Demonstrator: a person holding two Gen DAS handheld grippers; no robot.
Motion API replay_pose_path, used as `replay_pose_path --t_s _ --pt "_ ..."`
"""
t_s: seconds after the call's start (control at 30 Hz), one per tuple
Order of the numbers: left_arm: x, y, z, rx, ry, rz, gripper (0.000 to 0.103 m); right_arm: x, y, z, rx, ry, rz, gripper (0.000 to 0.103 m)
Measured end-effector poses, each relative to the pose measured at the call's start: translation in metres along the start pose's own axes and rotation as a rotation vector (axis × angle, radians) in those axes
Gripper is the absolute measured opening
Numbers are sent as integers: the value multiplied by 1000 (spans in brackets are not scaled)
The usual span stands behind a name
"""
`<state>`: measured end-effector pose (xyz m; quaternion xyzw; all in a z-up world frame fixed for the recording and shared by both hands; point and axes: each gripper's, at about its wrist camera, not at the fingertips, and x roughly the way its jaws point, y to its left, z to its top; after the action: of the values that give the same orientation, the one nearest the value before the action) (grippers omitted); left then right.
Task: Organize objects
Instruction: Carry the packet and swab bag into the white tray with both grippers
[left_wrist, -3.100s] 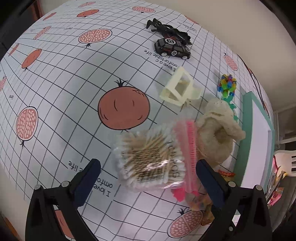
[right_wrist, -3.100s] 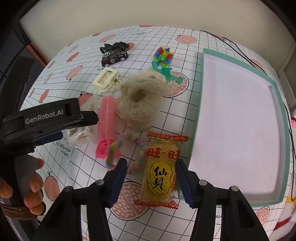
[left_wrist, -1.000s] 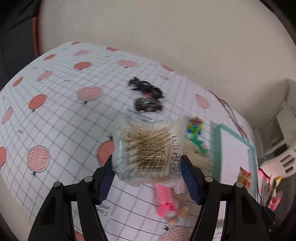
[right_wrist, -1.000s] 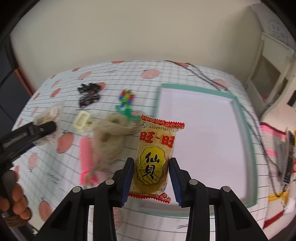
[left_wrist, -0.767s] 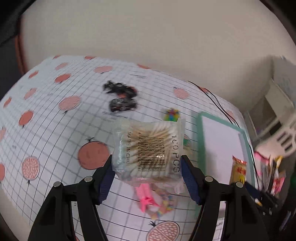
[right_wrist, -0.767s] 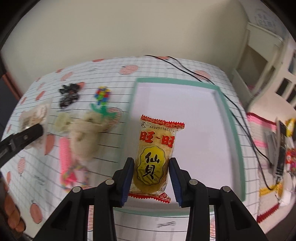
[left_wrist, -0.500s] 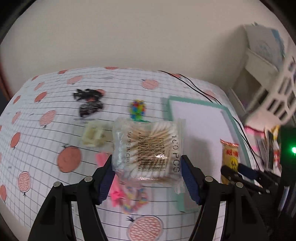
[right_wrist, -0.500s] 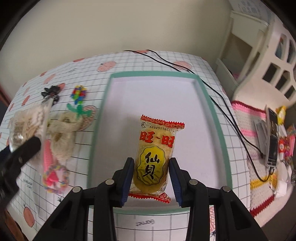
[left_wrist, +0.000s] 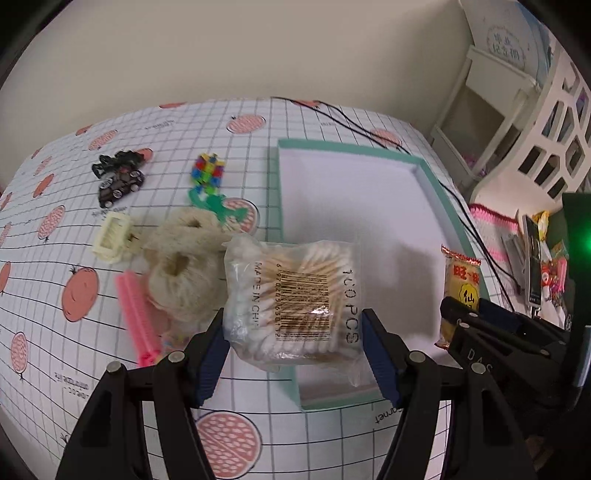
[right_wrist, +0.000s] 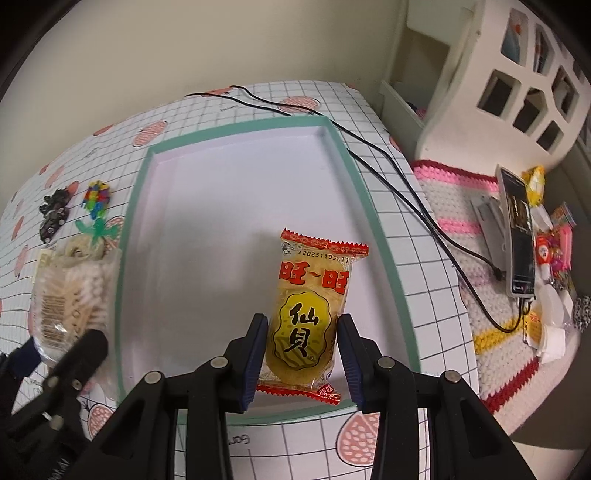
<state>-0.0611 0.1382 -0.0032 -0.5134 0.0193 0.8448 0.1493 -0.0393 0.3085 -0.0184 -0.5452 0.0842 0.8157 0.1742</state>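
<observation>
Cotton swab bag (left_wrist: 293, 301): in my left wrist view I see the clear pack, printed "100 PCS" and "MADE IN CHINA", clamped between both blue pads of my left gripper (left_wrist: 295, 350), held above the near left corner of the tray.
Tray (left_wrist: 439, 192): shallow, teal rim, white floor, on the pomegranate-print tablecloth (left_wrist: 55, 229).
Left of the tray: a twine ball (left_wrist: 184, 273), a pink comb (left_wrist: 136, 314), a cream hair claw (left_wrist: 112, 236), a building-block flower (left_wrist: 208, 173) and black toy cars (left_wrist: 120, 177), all lying on the cloth.
Right edge of this view: my right gripper (left_wrist: 461, 317) carrying the rice cracker packet (left_wrist: 460, 273) over the tray's right rim.
Rice cracker packet (right_wrist: 308, 317): in my right wrist view it is yellow and red, pinched at its lower half by my right gripper (right_wrist: 301, 354), upright over the near right part of the tray (right_wrist: 136, 177).
Cotton swab bag (right_wrist: 70, 295): at the left, just outside the tray's left rim, with one finger (right_wrist: 85, 347) of my left gripper below it.
Beyond the table: a black cable (right_wrist: 406, 177) running off the cloth, and a phone (right_wrist: 519, 236) on a crocheted mat (right_wrist: 480, 295).
</observation>
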Motion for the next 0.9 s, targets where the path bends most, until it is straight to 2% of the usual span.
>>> replay_pose_path --t_s 0.3,0.9 --pt "16 -27 -7 46 40 22 70 6 -14 -1 47 28 -11 41" --pt "19 -24 -4 14 68 -15 70 7 -16 1 64 18 14 44"
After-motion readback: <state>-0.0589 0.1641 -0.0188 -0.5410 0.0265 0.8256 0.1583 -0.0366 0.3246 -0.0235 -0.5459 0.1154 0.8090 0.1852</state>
